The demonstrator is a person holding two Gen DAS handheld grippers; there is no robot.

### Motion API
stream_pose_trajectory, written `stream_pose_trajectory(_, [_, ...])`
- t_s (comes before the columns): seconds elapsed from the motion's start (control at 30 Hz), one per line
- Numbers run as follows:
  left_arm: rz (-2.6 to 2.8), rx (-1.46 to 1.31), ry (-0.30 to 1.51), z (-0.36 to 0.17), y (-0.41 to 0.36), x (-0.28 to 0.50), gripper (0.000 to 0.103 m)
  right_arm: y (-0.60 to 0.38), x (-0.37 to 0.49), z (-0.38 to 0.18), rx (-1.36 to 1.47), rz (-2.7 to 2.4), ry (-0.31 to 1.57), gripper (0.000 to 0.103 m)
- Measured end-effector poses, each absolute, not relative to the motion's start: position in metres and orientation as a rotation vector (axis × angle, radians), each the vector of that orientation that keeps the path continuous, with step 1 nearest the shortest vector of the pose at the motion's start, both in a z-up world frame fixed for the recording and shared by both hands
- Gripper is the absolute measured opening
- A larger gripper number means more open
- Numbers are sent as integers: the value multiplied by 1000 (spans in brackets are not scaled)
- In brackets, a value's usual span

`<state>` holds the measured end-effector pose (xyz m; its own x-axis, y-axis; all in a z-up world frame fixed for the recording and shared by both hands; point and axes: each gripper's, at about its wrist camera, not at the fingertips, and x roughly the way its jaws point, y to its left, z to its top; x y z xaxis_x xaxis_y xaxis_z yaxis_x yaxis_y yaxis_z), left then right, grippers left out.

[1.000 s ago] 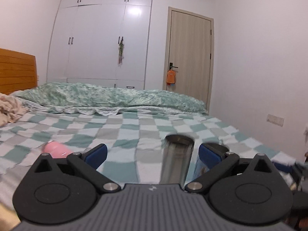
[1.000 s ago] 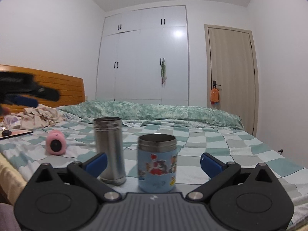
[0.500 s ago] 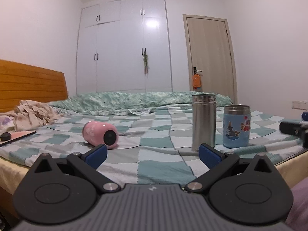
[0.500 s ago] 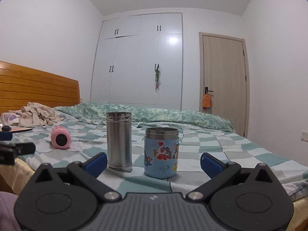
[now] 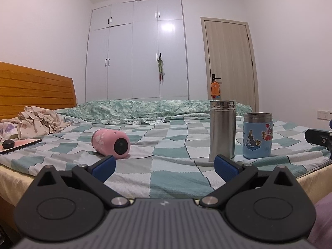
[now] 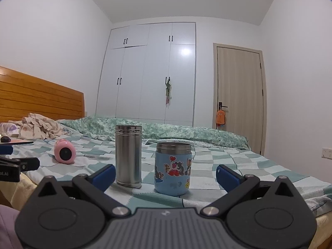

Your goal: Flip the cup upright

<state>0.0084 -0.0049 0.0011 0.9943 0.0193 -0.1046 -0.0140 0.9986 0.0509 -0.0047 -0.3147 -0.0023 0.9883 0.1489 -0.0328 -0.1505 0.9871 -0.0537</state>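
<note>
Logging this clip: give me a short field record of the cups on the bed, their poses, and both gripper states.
surface: bed, checked cover
pink cup: on its side, left of the others
steel cup: upright
blue cup: upright, right of steel cup, apart from it
left hand-held gripper: open, empty, short of pink cup
right hand-held gripper: open, empty, facing steel and blue cups
task: pink cup not yet upright

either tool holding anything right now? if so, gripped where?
Nothing held. Left tool and right tool are both open and empty. The pink cup lies on its side on the bed, untouched.
</note>
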Motion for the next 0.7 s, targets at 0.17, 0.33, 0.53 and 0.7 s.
stream_pose_trajectory(0.17, [15,53,100,1,-5,7,103,-314,-4,-3,-59,150,31,103])
stream_pose_trajectory(0.33, [13,53,97,1,-5,6,103,-313,-6,-4,-61,151,28,103])
stream_pose_trajectory(0.53, [11,54,91,0,-6,5,103,-313,-6,-3,-64,152,23,103])
stream_pose_trajectory(0.7, [12,53,92,1,-6,3,103,-313,-7,-4,-62,151,22,103])
